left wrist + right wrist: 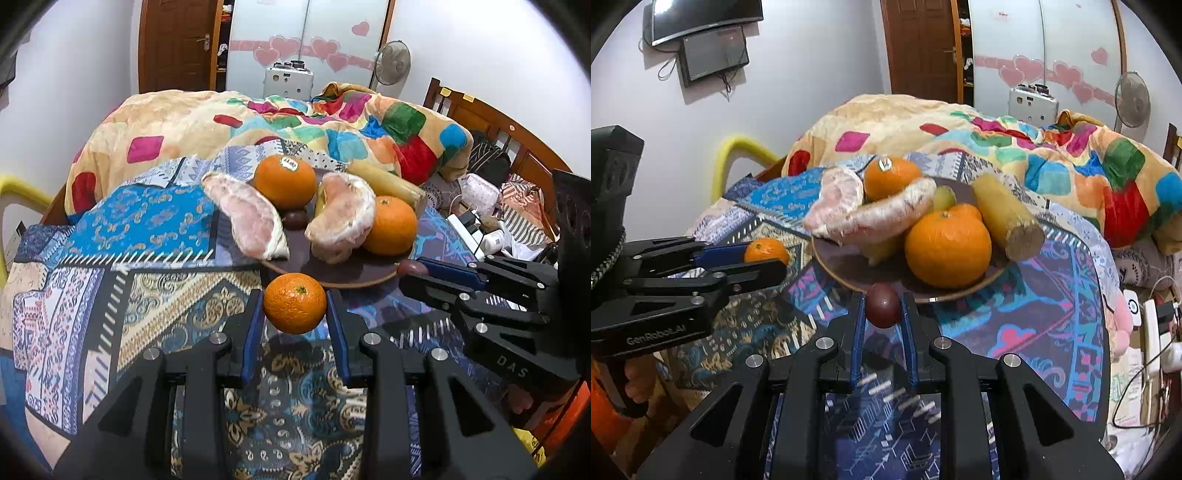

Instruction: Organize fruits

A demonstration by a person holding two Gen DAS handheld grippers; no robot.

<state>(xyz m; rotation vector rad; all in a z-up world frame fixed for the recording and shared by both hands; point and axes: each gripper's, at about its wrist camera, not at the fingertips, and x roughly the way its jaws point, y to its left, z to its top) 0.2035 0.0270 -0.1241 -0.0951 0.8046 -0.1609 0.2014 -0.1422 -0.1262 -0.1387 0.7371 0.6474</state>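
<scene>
Our left gripper (295, 304) pinches a small mandarin (294, 302) between its blue pads (252, 332), the jaws drawn in just to the fruit's width. Our right gripper (883, 306) is narrowed further and clamps a dark purple fruit (882, 305), perhaps a passion fruit; we cannot say for certain. Both held fruits sit just short of the near rim of the brown plate (846, 271), which lies straight ahead of each gripper.

On the plate we see two peeled pomelo pieces (251, 218), a stickered orange (285, 181) at the far side, a second orange (947, 248), and a pale yellow cylinder (1008, 219) whose kind we cannot tell. A greenish fruit (943, 197) is mostly hidden behind the pomelo, and another dark fruit (295, 218) shows only partly between the pieces in the left wrist view. Whether either held fruit touches the patterned cloth (155, 221) is hidden by the fingers.

The plate is crowded; bare plate shows near its front edge. Open cloth spreads to the left of the left gripper and to the right of the right gripper. A rumpled quilt (177, 122) rises beyond the plate.
</scene>
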